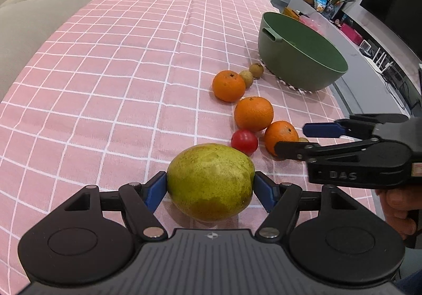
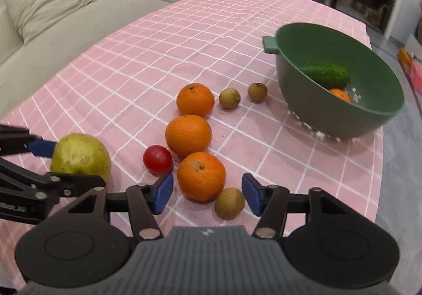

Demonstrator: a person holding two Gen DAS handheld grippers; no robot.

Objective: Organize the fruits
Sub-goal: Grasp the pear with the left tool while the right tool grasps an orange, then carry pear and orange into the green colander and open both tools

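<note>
My left gripper (image 1: pixel 210 184) is shut on a yellow-green pear (image 1: pixel 211 181), which rests on the pink checked cloth; the pear also shows in the right wrist view (image 2: pixel 81 156). My right gripper (image 2: pixel 207 193) is open, its blue pads on either side of the nearest orange (image 2: pixel 201 175) and a small brown fruit (image 2: pixel 229 202). Two more oranges (image 2: pixel 188 134) (image 2: pixel 195 99), a red tomato (image 2: pixel 157 158) and two small brown fruits (image 2: pixel 229 97) lie beyond. The green bowl (image 2: pixel 369 121) holds a cucumber (image 2: pixel 327 74) and an orange (image 2: pixel 340 94).
The table's right edge (image 2: pixel 379 163) runs just past the bowl. A beige sofa (image 2: pixel 66 18) with a yellow cushion stands to the left. A sideboard (image 1: pixel 369 57) with a TV and clutter lies to the right.
</note>
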